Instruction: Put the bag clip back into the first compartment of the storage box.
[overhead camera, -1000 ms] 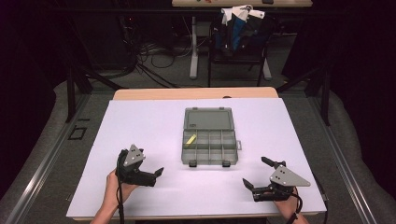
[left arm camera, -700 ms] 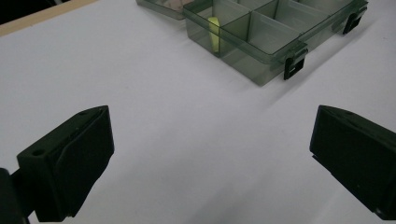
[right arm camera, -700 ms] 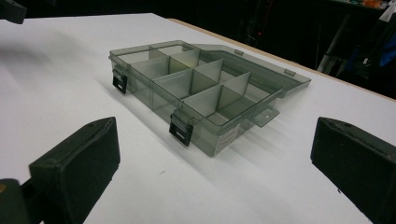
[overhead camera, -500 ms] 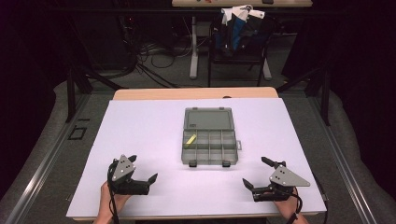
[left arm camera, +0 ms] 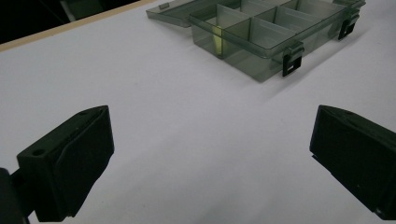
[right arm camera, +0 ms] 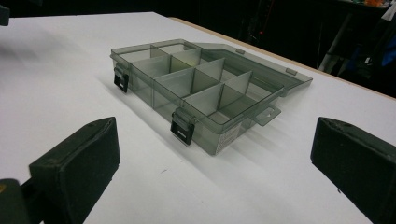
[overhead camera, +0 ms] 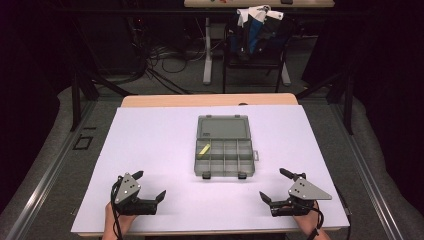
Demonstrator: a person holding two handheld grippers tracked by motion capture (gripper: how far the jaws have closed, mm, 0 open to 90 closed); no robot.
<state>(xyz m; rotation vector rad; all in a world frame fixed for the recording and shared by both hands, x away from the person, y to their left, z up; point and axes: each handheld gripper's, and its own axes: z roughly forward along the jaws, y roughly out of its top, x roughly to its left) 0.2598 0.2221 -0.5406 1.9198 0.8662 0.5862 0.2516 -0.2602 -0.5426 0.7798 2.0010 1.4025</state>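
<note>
From above, one grey plastic box (overhead camera: 224, 148) sits mid-frame on the white table (overhead camera: 150, 145), lid laid back toward the top. A yellow piece (overhead camera: 204, 149) lies in its upper-left compartment. Left gripper (overhead camera: 149, 189), lower left, and right gripper (overhead camera: 272, 185), lower right, both spread, empty.

Left gripper view: box (left arm camera: 266, 32) upper right, yellow piece (left arm camera: 216, 39) standing against a divider.

Right gripper view: two black latches (right arm camera: 182, 128) face the camera.

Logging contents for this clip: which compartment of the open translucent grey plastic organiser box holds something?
The far-left compartment of the translucent grey plastic organiser box, next to the lid hinge: a small yellow piece lies in it.
</note>
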